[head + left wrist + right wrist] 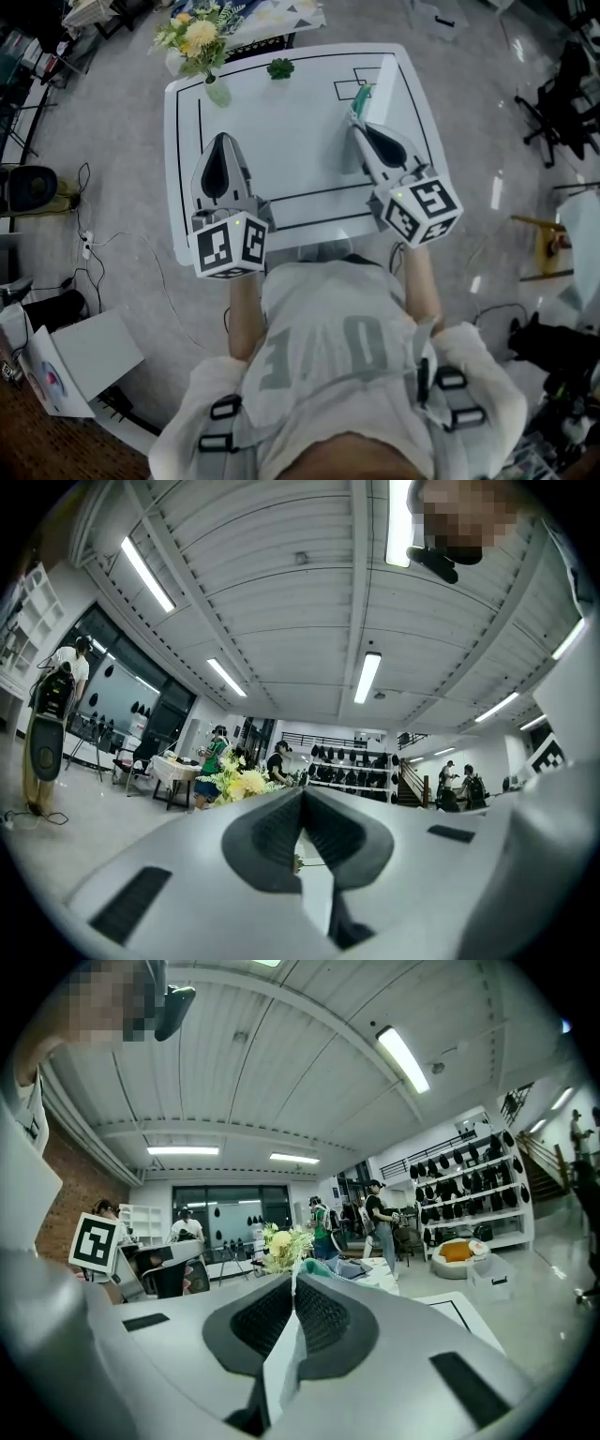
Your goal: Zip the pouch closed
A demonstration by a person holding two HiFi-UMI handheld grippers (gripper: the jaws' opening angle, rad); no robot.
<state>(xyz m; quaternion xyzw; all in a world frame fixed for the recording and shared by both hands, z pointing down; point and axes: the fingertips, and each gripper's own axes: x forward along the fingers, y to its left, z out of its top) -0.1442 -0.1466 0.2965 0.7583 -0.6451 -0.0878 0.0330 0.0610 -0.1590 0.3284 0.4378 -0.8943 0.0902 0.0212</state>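
**Item 1 – pouch [361, 96].** Teal, small in the head view. It sat over the far R part of the white worktop [300, 141], beside a black-outlined rectangle printed there. Only a narrow bit showed past the jaw tips. I couldn't tell whether it touched the worktop or hung clear of it, nor how the zip stood. In the right gripper view the pouch [321, 1269] showed as a teal edge just beyond the tips, w/ a pale strip running back btw the pads.

**Item 2 – right hand-held gripper [356, 120].** Clenched on the pouch, jaws drawn together w/ the thin material pinched btw them. It pointed away from me and slanted toward the far L of the head view, marker cube nearest my body. The pouch was directly at its tips, touching.

**Item 3 – left hand-held gripper [223, 141].** Clenched, nothing in it. In its own view the left hand-held gripper [302, 791] had its pads meeting at the tips, w/ only a slit lower down where white worktop showed through. It was over the near L part of the worktop, well apart from the pouch.

**Item 4 – misc.** Flower bunch [195, 36] at the far L corner. Small green sprig [279, 67] at the far edge, approx. mid. Both were well apart from the pouch.
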